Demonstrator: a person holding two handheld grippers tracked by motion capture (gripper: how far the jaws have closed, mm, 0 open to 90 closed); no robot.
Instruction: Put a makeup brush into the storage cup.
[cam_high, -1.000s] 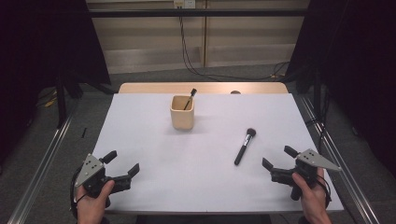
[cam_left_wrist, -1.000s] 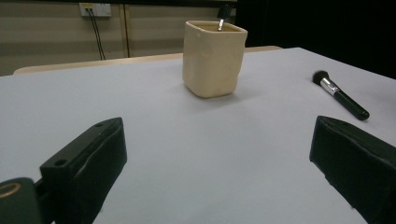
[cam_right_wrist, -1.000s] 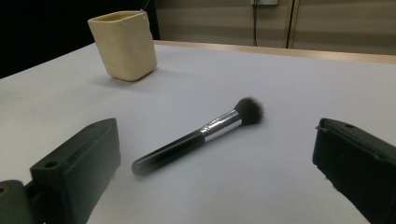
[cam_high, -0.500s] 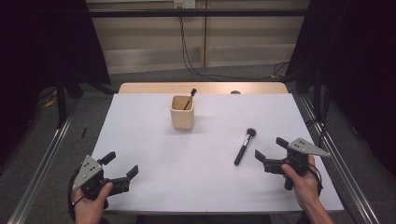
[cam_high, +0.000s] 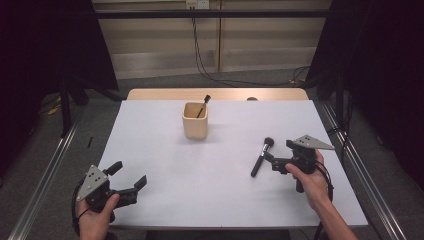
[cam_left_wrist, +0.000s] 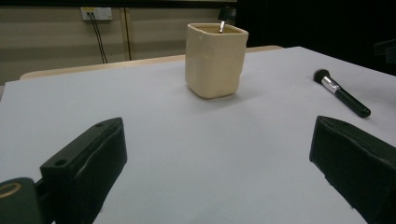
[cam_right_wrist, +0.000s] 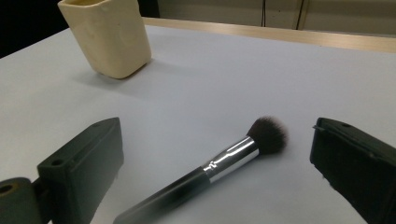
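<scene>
I am reaching for the makeup brush (cam_right_wrist: 219, 172), which lies flat on the counter (cam_high: 210, 170) between my right tool's (cam_high: 274, 159) wide-apart jaws. Next I must lower and close on its handle.

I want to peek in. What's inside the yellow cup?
A thin dark-handled stick leans out of the cream cup, its tip above the rim. Its lower end is hidden by the cup's wall, so anything else inside can't be seen.

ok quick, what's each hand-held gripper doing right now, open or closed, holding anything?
Left hand-held gripper: open, holding nothing.
Right hand-held gripper: open around the makeup brush, not gripping it.
</scene>
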